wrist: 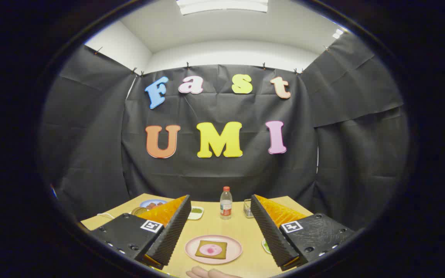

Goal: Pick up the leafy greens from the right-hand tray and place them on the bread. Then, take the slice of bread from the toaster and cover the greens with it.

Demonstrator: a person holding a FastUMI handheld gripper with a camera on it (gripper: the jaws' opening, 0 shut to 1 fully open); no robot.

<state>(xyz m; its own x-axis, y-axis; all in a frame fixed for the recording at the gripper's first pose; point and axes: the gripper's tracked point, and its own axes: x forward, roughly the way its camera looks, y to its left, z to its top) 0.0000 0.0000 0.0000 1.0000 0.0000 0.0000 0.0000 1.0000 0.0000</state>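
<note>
While claw [214,231] gapes wide, empty, w/ pink plate [213,249] between fingers, water bottle [226,203] stands beyond plate on wooden worktop [242,227].

Ahead of me, black cloth [222,173] hangs clipped across the back and both sides of the booth. Above it show white walls [230,54] and a white ceiling with a bright light panel [222,5]. Low in the frame lies a tan wooden table [211,226].

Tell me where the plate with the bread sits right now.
In the gripper view, the pink plate lies on the table between the open gripper fingers, nearer than the bottle, just beyond a hand.
</note>
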